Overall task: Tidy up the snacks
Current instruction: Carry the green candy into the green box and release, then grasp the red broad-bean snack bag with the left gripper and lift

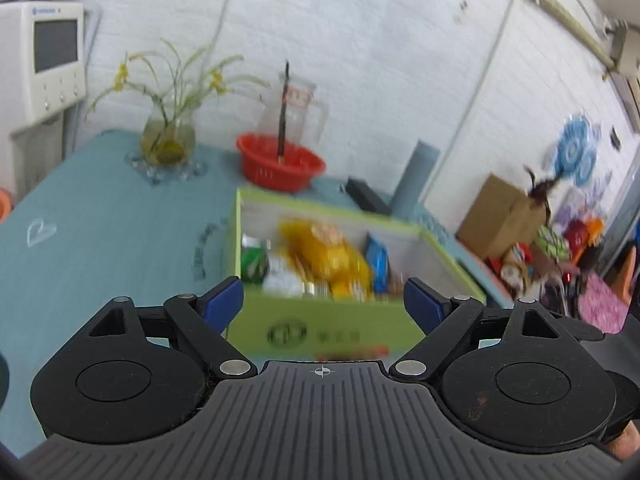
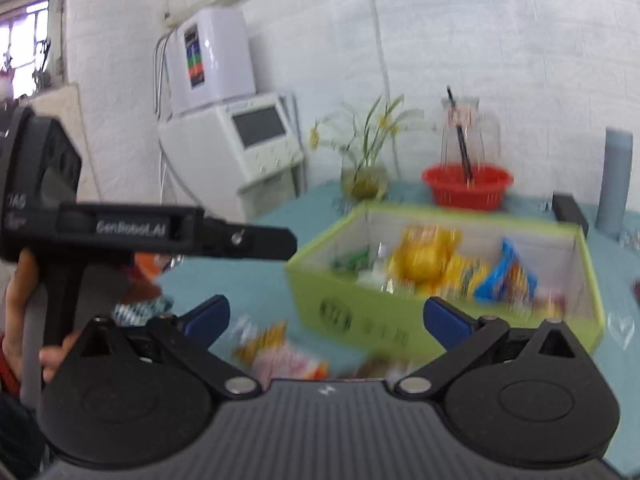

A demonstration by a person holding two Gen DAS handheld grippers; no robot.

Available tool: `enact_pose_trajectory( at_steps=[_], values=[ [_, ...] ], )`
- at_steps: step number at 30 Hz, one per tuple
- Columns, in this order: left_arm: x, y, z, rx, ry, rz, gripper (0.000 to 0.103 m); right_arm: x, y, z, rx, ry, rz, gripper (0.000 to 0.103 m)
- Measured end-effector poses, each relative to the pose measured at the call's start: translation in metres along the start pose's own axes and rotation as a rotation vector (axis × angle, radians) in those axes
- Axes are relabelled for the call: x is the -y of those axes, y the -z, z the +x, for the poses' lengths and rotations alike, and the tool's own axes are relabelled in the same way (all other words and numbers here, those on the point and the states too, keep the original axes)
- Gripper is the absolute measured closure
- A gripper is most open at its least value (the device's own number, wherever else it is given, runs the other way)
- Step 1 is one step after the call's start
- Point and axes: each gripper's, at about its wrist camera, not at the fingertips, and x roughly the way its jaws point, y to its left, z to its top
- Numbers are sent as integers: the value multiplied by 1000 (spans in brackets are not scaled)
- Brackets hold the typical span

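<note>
— Well, where were the snacks?
— Mostly inside the green cardboard box (image 1: 340,320) at centre frame: a yellow bag (image 1: 324,252), a blue packet (image 1: 378,264). One crinkly packet (image 2: 276,350) lay blurred on the teal tablecloth (image 1: 100,220), lower middle.
— And the tools?
— The left gripper (image 1: 323,300) and the right gripper (image 2: 326,318) both gaped wide, empty, tilted downward.

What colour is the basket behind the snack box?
Red basket, clearest in the left wrist view.
</note>
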Motion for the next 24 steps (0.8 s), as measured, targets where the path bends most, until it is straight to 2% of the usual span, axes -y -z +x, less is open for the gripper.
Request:
enact_pose_trajectory(
  at_steps=[4, 7, 8, 10, 12, 14, 15, 19, 24],
  values=[
    [-1, 44, 5, -135, -15, 40, 29, -21, 51, 2, -128, -42, 24, 0],
    [-4, 63, 20, -236, -22, 40, 37, -28, 63, 25, -203, -82, 62, 1],
    [-5, 66, 25, -260, -28, 31, 41, -30, 64, 34, -226, -85, 64, 1],
    [-7, 69, 33, -298, -29, 25, 43, -34, 64, 47, -250, -65, 60, 1],
    [-9, 71, 34, -311, -9, 1, 44, -36, 63, 52, -251, -53, 57, 1],
    [-10, 69, 32, -323, 38, -33, 68, -36, 61, 52, -255, -58, 74, 1],
    [-7, 69, 30, -330, 58, -40, 71, -35, 62, 50, -253, -65, 90, 1],
    [17, 72, 18, -312, 53, 4, 76, -32, 61, 29, -223, -59, 121, 1],
    [54, 80, 3, -305, 105, 3, 76, -30, 66, -11, -189, 5, 89, 1]
  ],
)
